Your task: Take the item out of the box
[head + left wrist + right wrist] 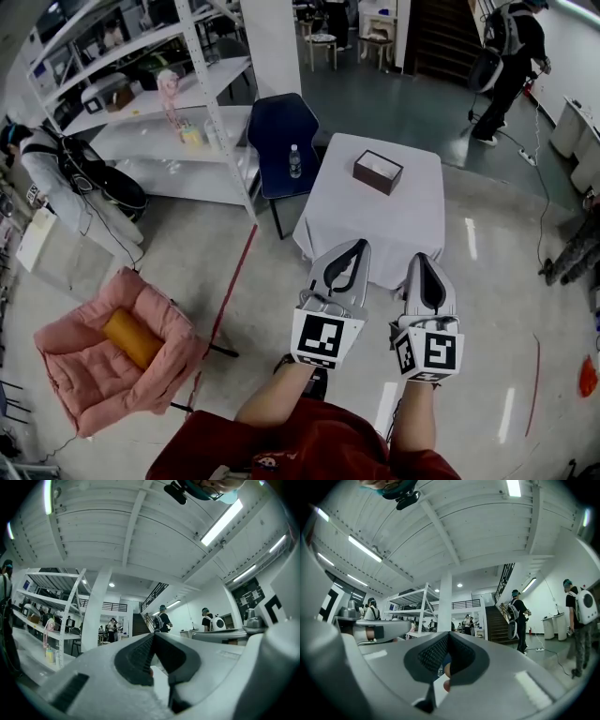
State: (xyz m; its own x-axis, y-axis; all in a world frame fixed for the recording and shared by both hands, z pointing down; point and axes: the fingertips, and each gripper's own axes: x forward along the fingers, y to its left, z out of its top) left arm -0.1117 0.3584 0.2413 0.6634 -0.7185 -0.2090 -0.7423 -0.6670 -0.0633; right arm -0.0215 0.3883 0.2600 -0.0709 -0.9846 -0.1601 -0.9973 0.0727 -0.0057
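Note:
A small brown open-topped box (378,172) with something pale inside sits on the far side of a square table under a white cloth (394,220). Both grippers hover over the floor just short of the table's near edge, well away from the box. My left gripper (360,245) has its fingertips together and holds nothing. My right gripper (422,257) beside it is also shut and empty. In the left gripper view the jaws (152,635) meet at the tip and point level into the room. The right gripper view shows its jaws (447,635) closed the same way.
A dark blue chair (281,131) holding a water bottle (294,161) stands left of the table. White shelving (178,103) lies beyond it. A pink padded seat (103,366) with an orange cushion (131,337) is at lower left. People stand at far right (511,56) and far left (66,173).

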